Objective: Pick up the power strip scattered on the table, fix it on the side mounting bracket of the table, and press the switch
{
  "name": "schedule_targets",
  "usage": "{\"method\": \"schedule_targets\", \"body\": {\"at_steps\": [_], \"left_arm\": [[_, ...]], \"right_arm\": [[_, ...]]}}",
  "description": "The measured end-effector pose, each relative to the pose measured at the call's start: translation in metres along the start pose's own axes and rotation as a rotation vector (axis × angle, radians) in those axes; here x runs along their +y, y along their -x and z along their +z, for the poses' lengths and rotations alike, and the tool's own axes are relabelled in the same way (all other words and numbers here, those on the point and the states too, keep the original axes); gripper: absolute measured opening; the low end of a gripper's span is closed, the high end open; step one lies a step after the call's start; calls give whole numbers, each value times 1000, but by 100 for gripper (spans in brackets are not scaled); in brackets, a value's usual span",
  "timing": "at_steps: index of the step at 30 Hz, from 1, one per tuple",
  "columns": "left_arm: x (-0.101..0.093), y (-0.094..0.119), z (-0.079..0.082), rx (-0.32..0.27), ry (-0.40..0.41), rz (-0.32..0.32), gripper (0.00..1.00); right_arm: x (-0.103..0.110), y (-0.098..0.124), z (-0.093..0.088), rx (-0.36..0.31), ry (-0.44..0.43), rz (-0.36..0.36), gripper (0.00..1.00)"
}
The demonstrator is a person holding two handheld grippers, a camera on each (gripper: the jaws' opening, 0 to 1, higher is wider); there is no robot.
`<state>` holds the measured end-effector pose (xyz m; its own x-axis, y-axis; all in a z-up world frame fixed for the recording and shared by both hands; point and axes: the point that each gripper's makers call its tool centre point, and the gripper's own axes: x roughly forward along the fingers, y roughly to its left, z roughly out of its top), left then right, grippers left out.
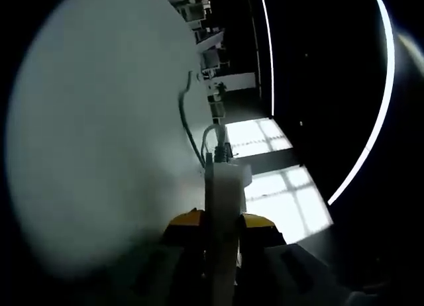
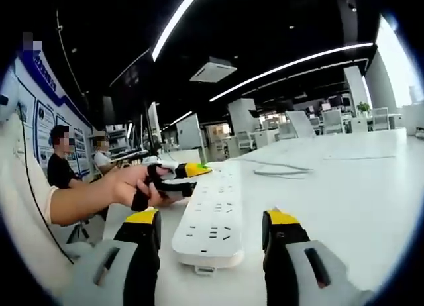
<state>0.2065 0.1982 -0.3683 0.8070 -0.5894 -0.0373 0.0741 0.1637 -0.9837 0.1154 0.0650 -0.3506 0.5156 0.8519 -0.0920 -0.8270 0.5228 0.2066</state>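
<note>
Item: white power strip (image 2: pixel 211 218), lying flat on the white worktop (image 2: pixel 344 180), its socket face up. In the right gripper view we found it between the two yellow-tipped jaws of the right claw (image 2: pixel 211 236), which stood apart on either side of the strip's near end without touching it.

Item: left claw (image 2: pixel 173 180), seen in the right gripper view at the strip's far end, held by a person's hand (image 2: pixel 136 185). In the left gripper view the left claw (image 1: pixel 220 228) was clamped on the strip (image 1: pixel 223 206), seen edge-on and rising between the jaws.

Item: cable (image 1: pixel 187 120), running from the strip's far end across the worktop (image 1: pixel 93 134).

Item: loose cable (image 2: pixel 281 168) farther along the worktop in the right gripper view, well apart from the strip.

Item: two people seated at the far left.
</note>
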Motion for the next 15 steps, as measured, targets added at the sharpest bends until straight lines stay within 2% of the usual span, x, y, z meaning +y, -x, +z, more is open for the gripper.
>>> {"method": "schedule_targets", "body": {"at_steps": [10, 15], "left_arm": [[-3, 2, 0, 23, 14, -15, 22], [-5, 1, -4, 51, 54, -44, 22]], "right_arm": [[4, 2, 1, 0, -4, 11, 58], [6, 5, 3, -3, -31, 19, 58]]}}
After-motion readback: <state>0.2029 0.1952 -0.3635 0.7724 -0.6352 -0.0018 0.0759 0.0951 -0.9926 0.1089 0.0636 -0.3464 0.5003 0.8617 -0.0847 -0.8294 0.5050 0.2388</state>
